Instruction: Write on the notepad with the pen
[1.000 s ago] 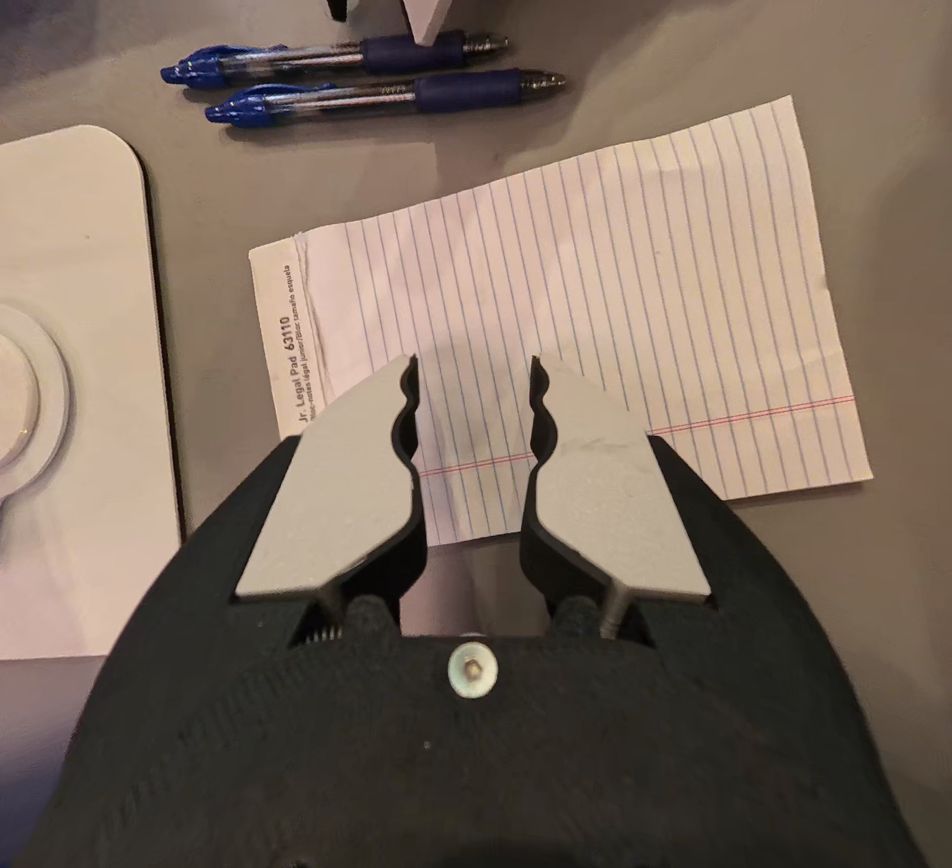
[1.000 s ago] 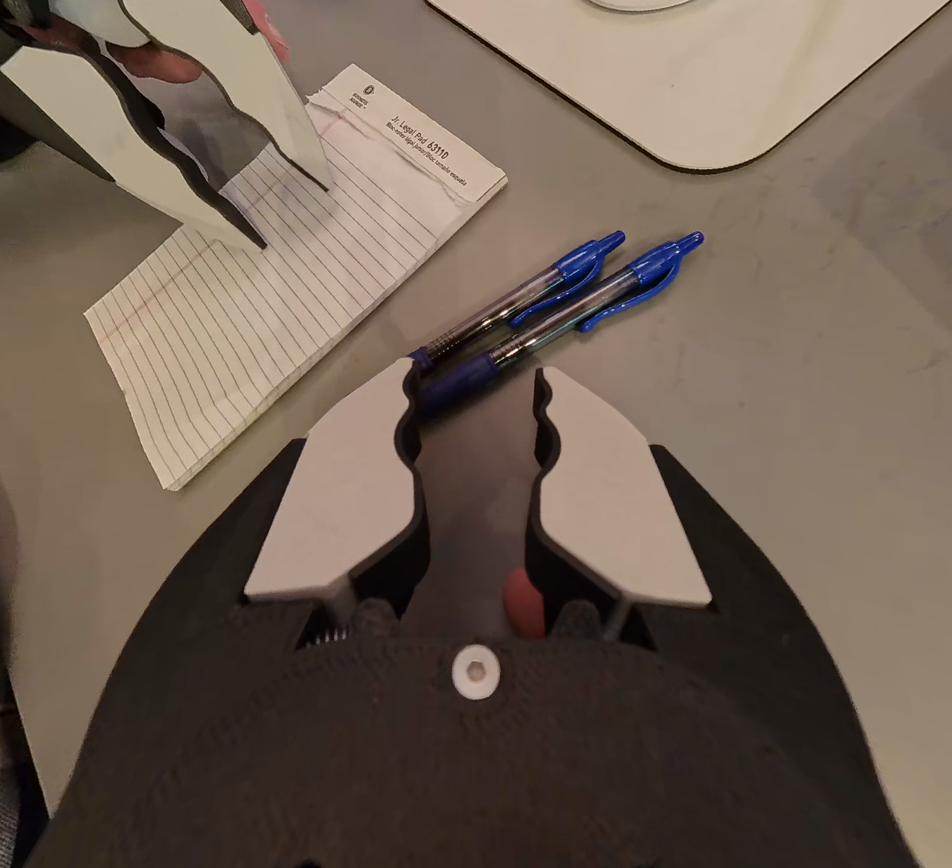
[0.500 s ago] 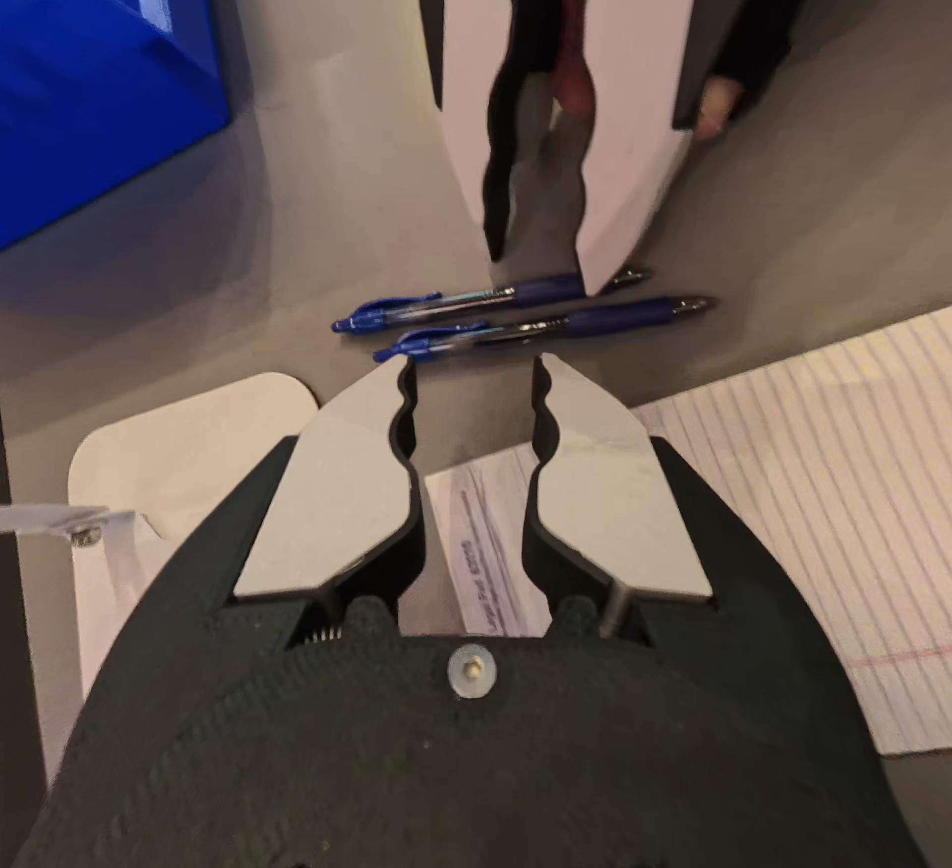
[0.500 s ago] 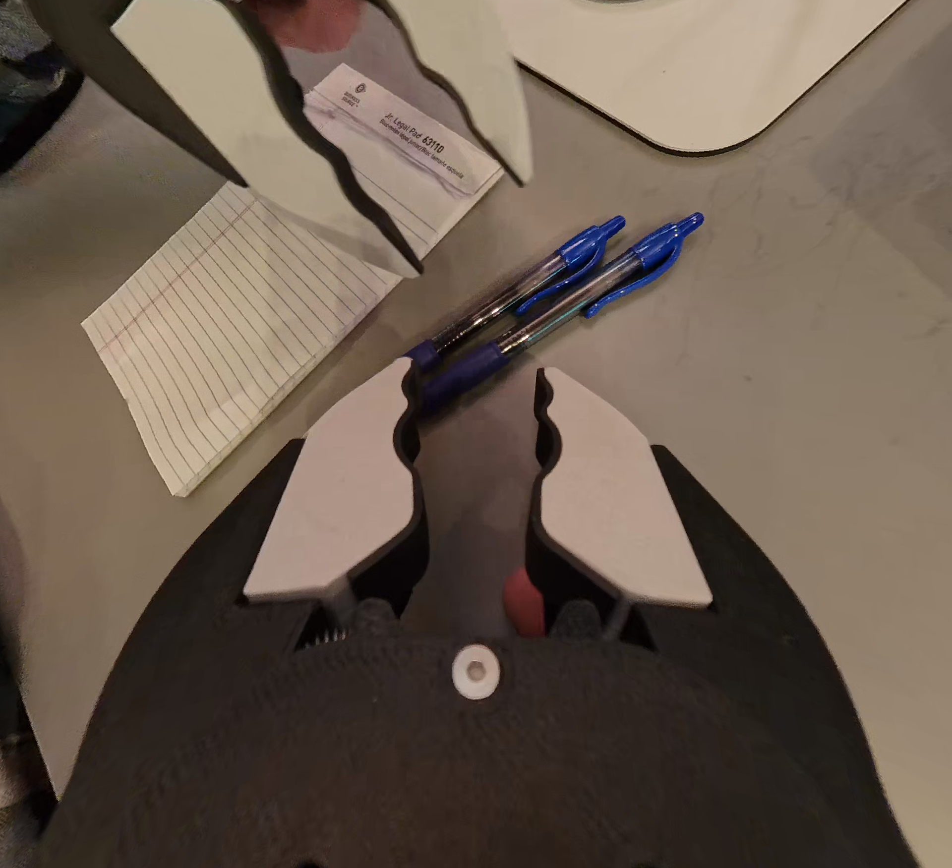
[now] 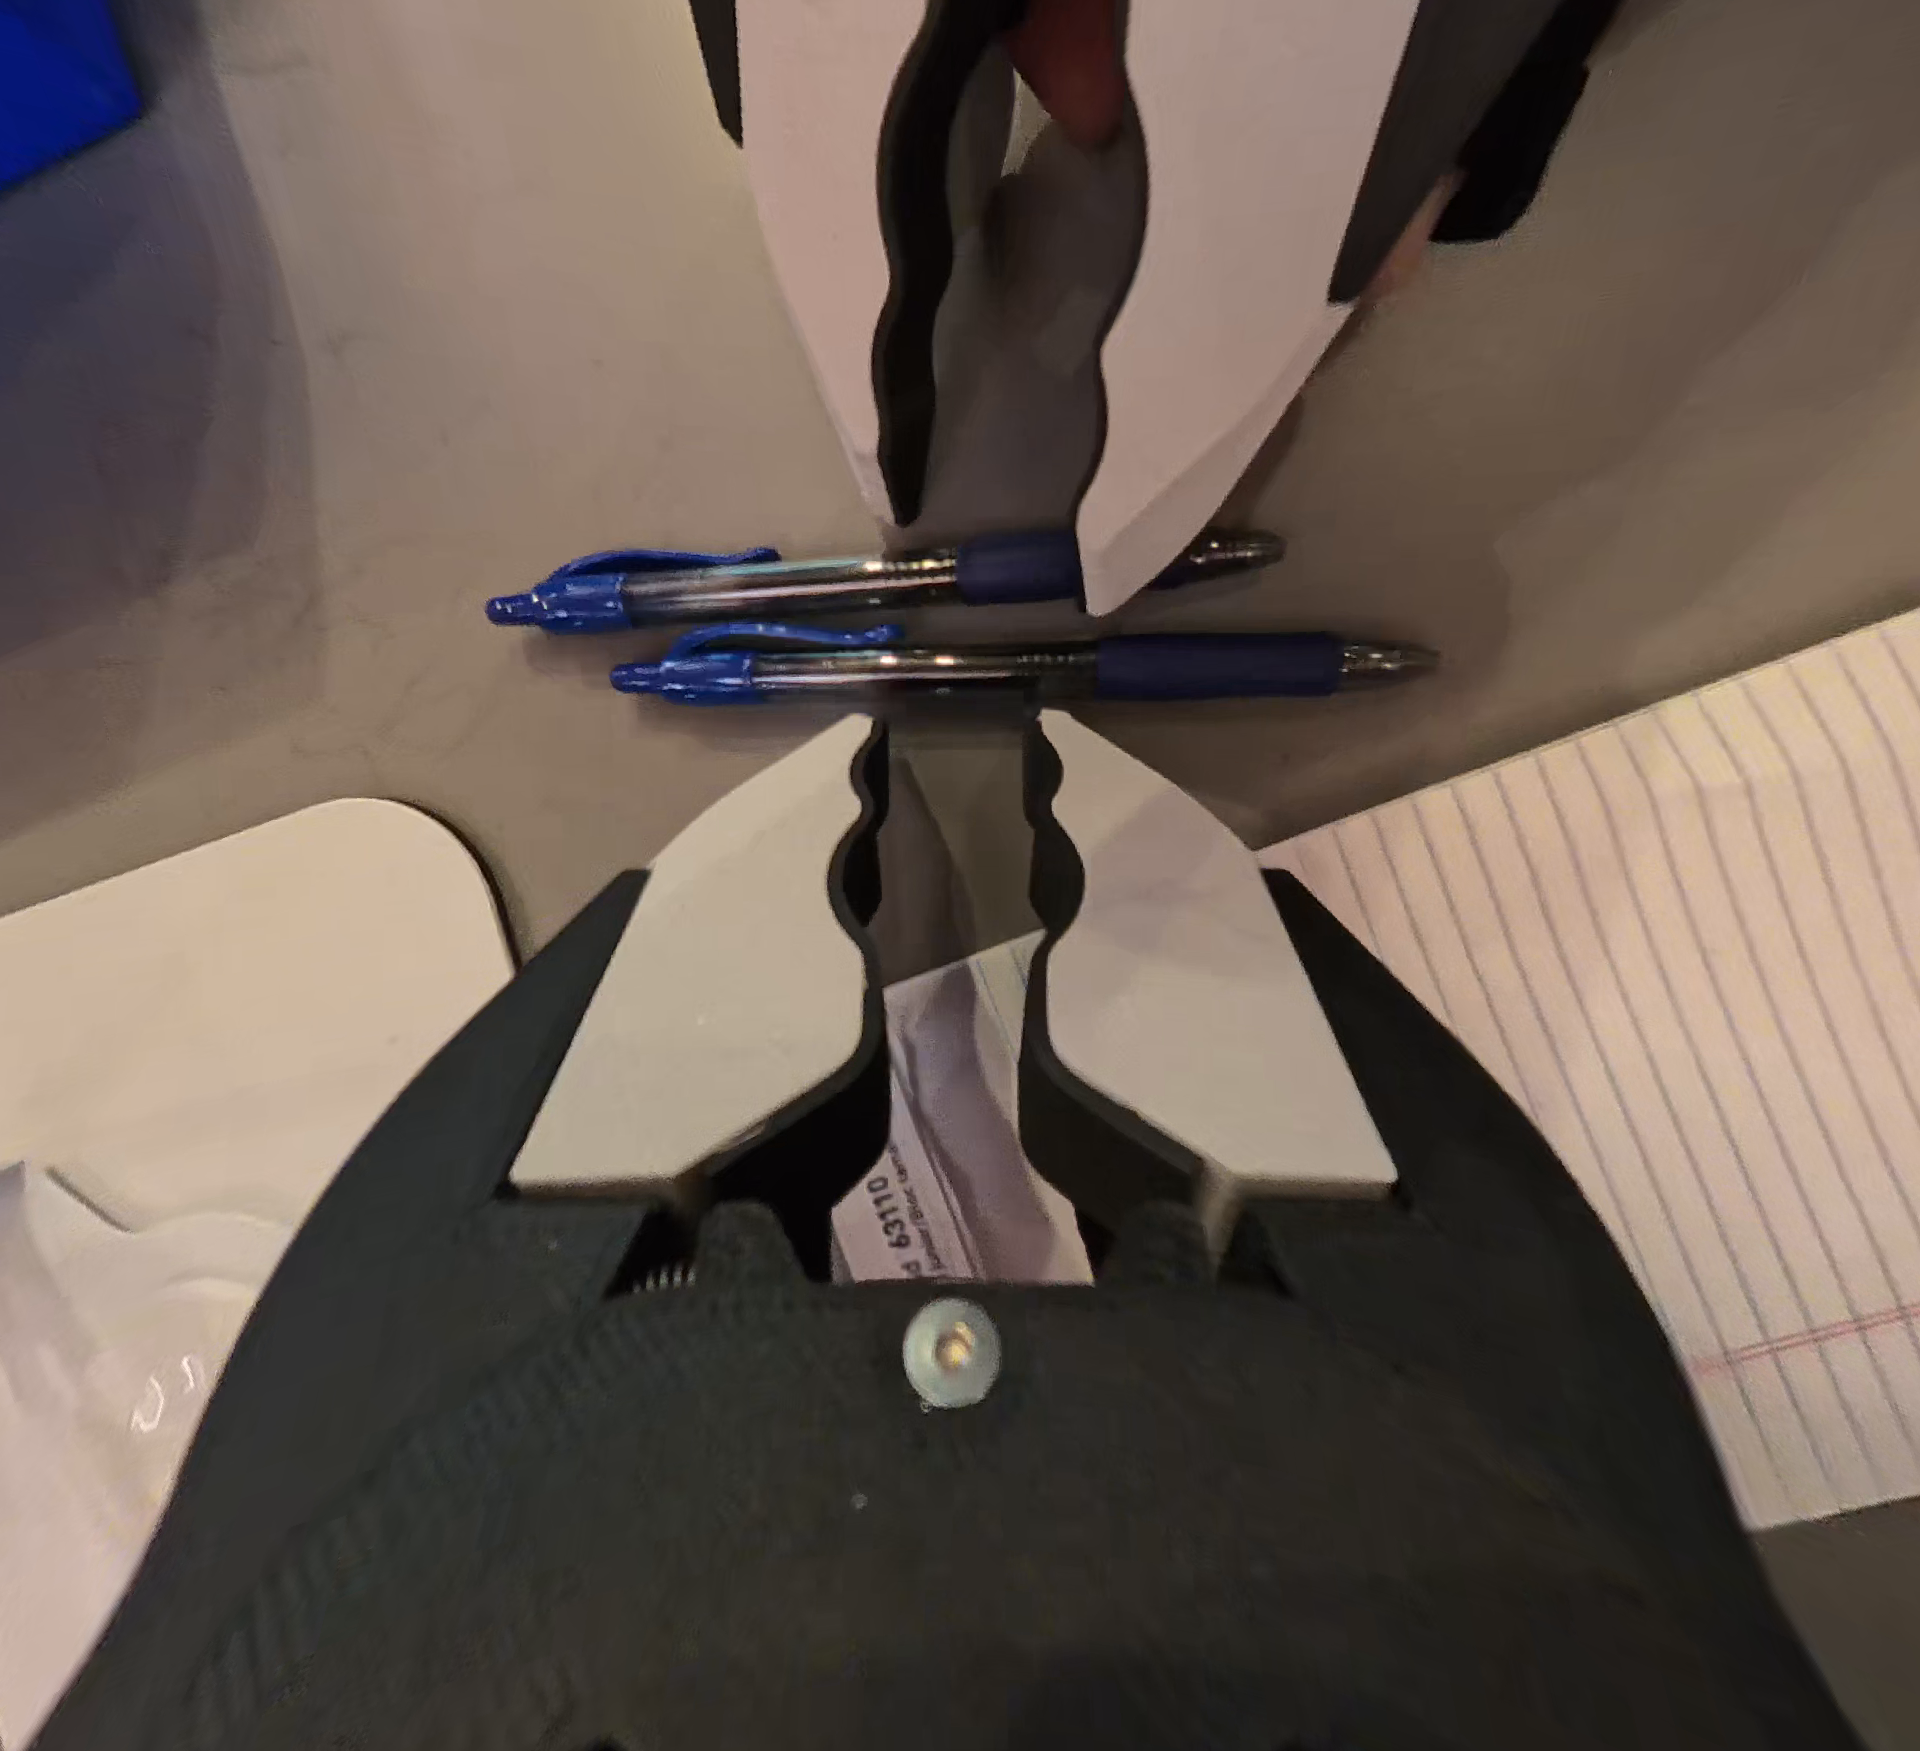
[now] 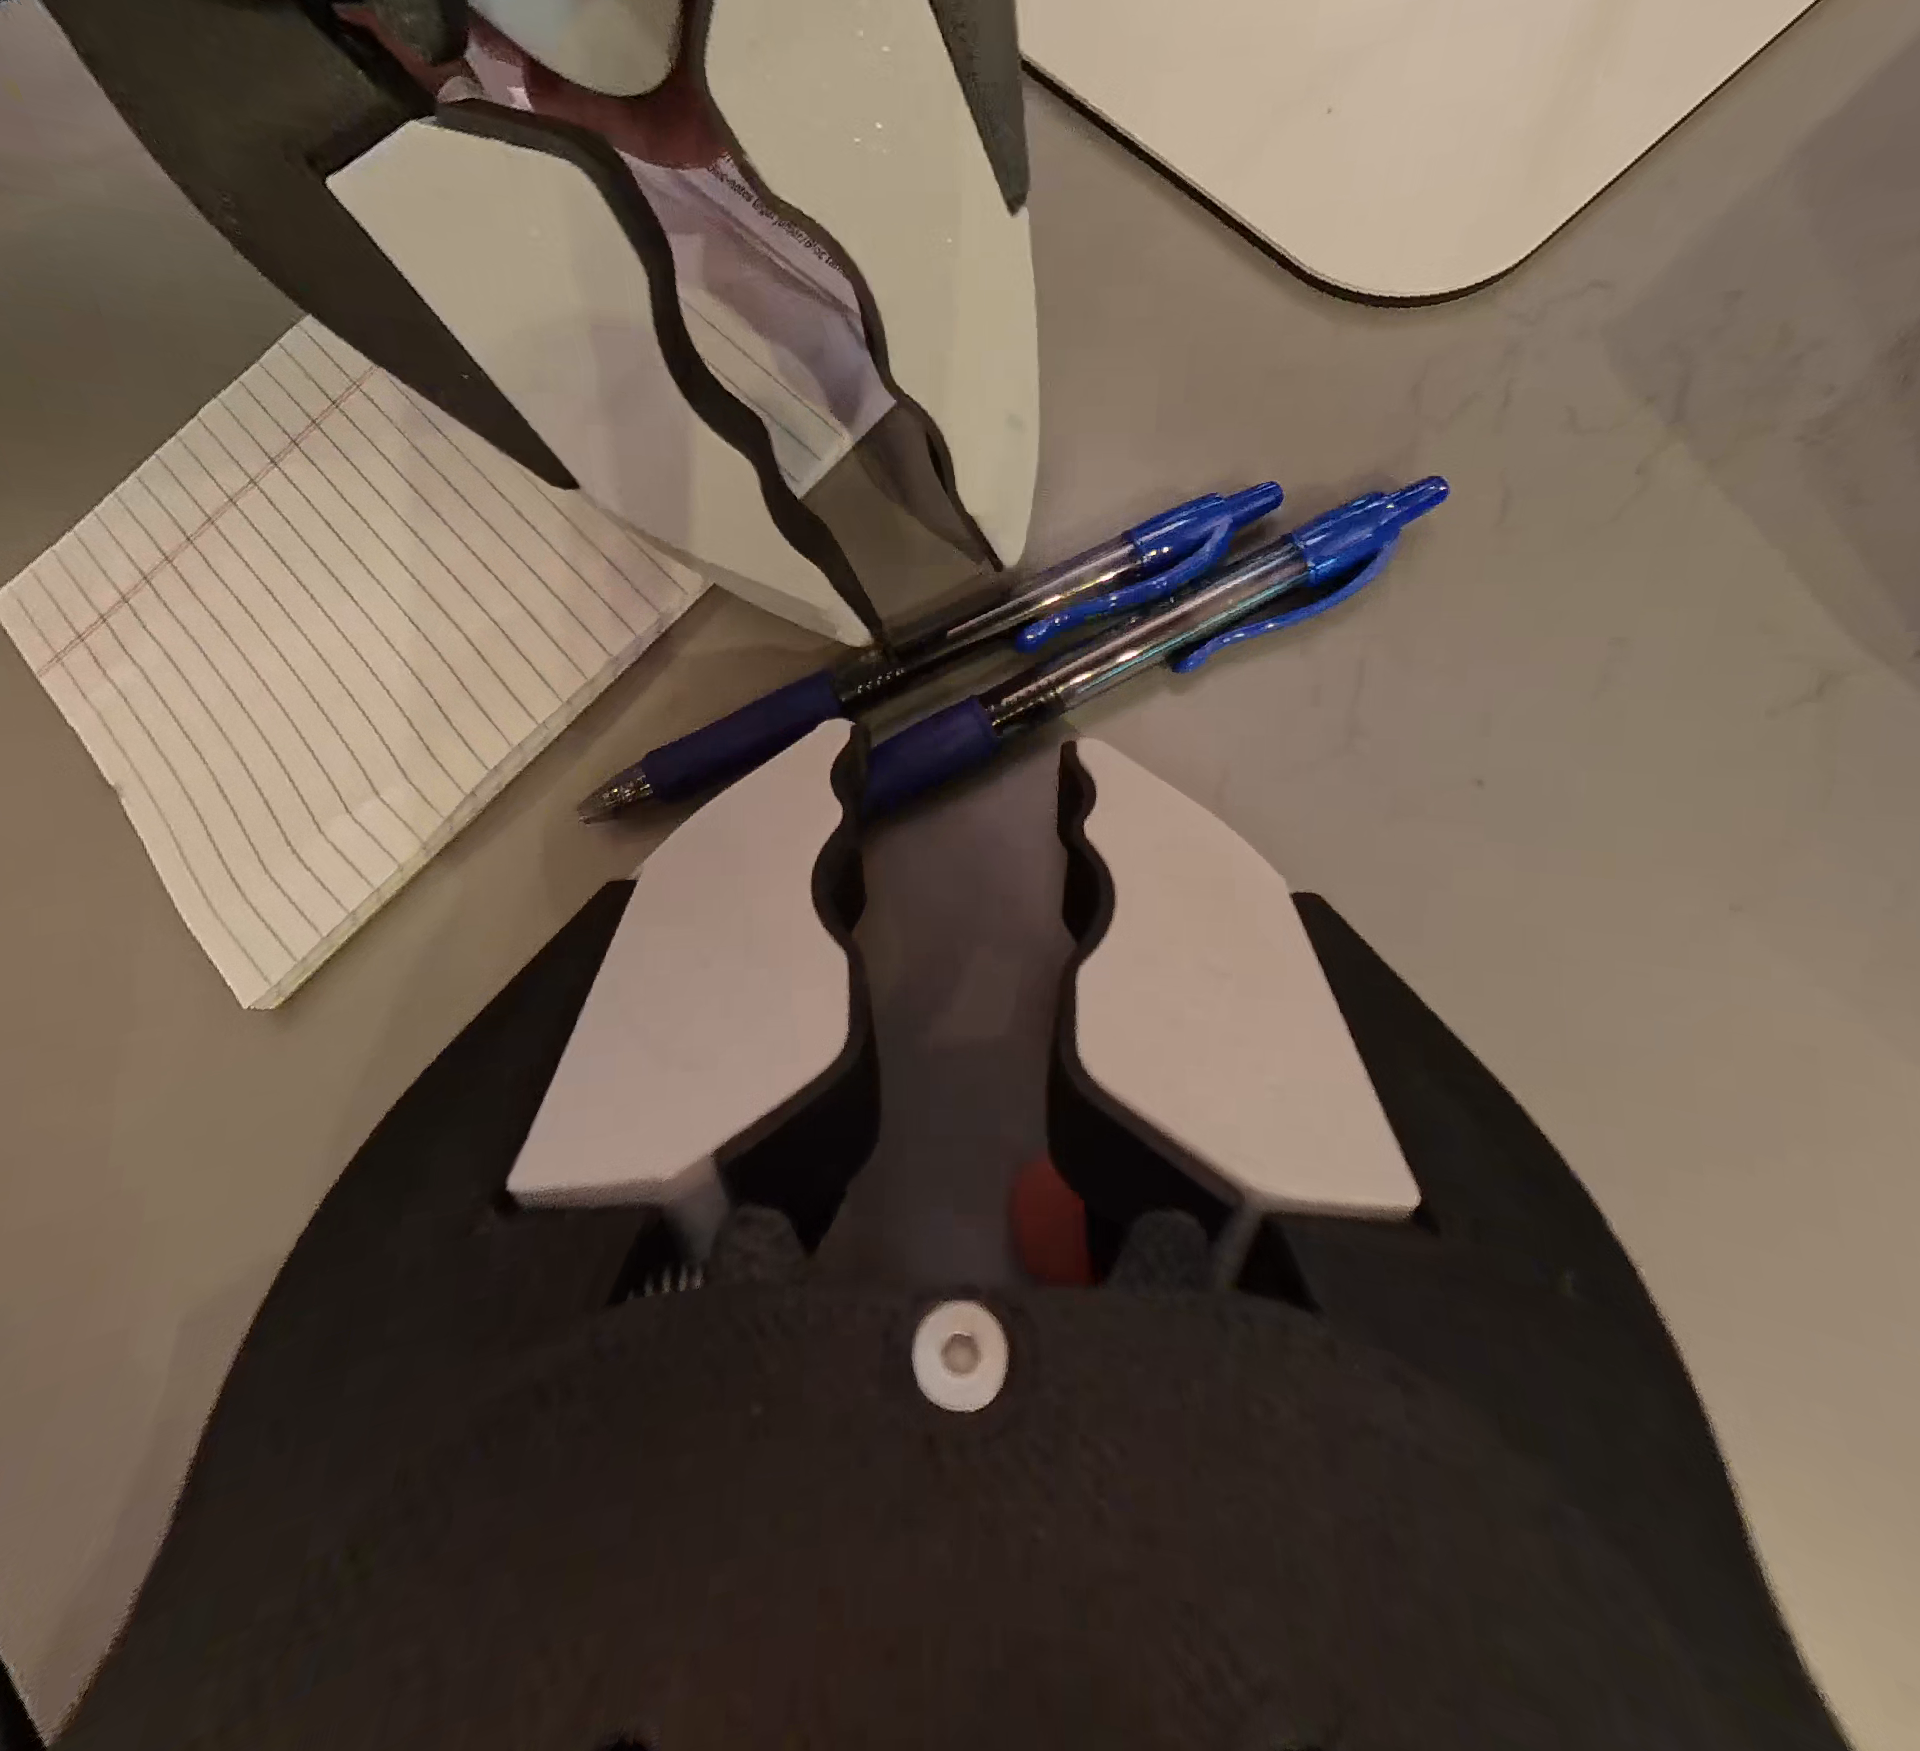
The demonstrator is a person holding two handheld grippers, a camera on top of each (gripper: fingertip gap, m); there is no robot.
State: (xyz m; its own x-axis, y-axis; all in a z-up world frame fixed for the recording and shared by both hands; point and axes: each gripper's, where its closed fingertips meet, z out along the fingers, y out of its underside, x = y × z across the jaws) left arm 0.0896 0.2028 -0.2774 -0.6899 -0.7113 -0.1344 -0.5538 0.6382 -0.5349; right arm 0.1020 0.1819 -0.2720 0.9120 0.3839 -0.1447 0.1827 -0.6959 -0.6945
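Two blue pens lie side by side on the grey table. The near pen [image 5: 1039, 667] [image 6: 748, 735] is the one closer to the white lined notepad [image 5: 1558, 974] [image 6: 312, 641]. The far pen [image 5: 779, 584] [image 6: 1174, 621] lies just beyond it. My left gripper [image 5: 956, 730] [image 6: 935, 600] is open and empty, with its tips down at the near pen's clear barrel. My right gripper [image 6: 961, 745] [image 5: 1003, 558] is open and empty. Its tips are over the far pen's dark blue grip, and neither pad presses on it.
A white board with rounded corners [image 5: 208, 1026] [image 6: 1403, 91] lies beside the notepad, with a round white fitting on it. A blue box [image 5: 52, 39] stands at the far left. The two grippers face each other closely over the pens.
My left gripper has moved off the notepad to the pens and its jaws have narrowed. My right gripper has come down closer over the pens and its jaws have narrowed slightly. The pens have not moved.
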